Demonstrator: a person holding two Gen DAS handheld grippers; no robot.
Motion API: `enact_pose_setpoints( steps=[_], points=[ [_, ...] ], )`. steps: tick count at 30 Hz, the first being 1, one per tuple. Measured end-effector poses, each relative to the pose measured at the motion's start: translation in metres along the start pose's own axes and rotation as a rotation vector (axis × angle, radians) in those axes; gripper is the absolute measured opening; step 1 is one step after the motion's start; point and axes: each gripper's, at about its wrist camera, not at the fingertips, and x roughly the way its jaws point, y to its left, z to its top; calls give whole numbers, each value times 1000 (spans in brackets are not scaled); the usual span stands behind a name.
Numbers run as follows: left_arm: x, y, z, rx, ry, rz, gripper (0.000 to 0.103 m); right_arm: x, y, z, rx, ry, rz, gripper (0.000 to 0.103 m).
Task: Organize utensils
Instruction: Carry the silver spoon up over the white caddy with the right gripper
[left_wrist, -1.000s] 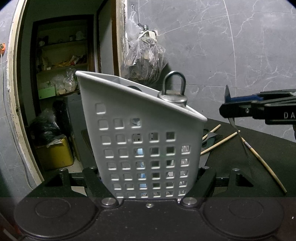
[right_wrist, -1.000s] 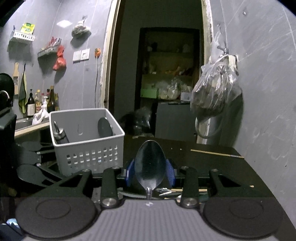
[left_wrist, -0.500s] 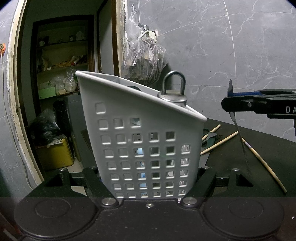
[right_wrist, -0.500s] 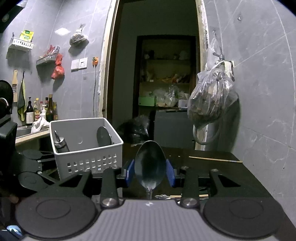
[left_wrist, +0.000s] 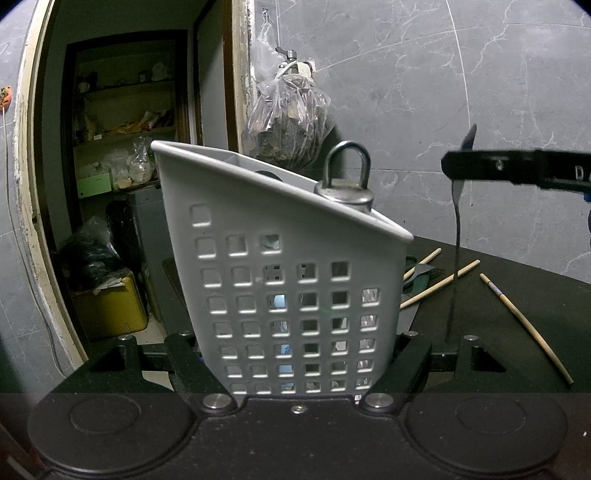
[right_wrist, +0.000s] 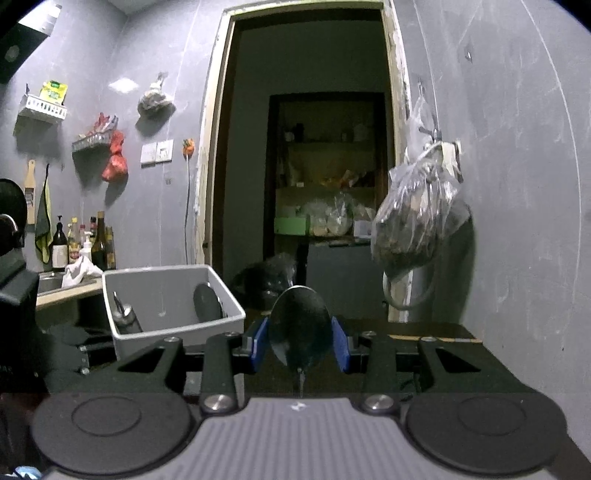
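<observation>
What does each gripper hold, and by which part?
Left gripper: the grey basket, by its lower walls. Right gripper: a metal spoon, by its bowl's edges.

Grey perforated basket (left_wrist: 280, 295) upright, frame centre, tilted. Metal spoon (right_wrist: 300, 328) bowl-up, lower centre. Chopsticks (left_wrist: 439, 283) scattered on dark surface (left_wrist: 517, 295), right.

I see a pale grey perforated plastic basket (left_wrist: 280, 280), smooth and matt, and a polished metal spoon (right_wrist: 300, 328) with a mirror-glossy bowl. Bare light wooden chopsticks (left_wrist: 439, 284) lie on the matt black counter (left_wrist: 517, 266) before glossy grey marble-look wall tiles (left_wrist: 443, 92).
</observation>
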Motion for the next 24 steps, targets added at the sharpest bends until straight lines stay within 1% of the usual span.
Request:
enact_pose_setpoints(
  steps=[10,13,17,24],
  points=[
    [0,0,0,2,0,0,77,4,7,16,-20,-27,20,41],
    [0,0,0,0,0,-1,77,3,8,26,-25,-52,31,41],
    [0,0,0,0,0,-1,77,2,11,47,-65,-82,55,41],
    [0,0,0,0,0,-1,77,7,12,99,-66,-164,162,41]
  ],
)
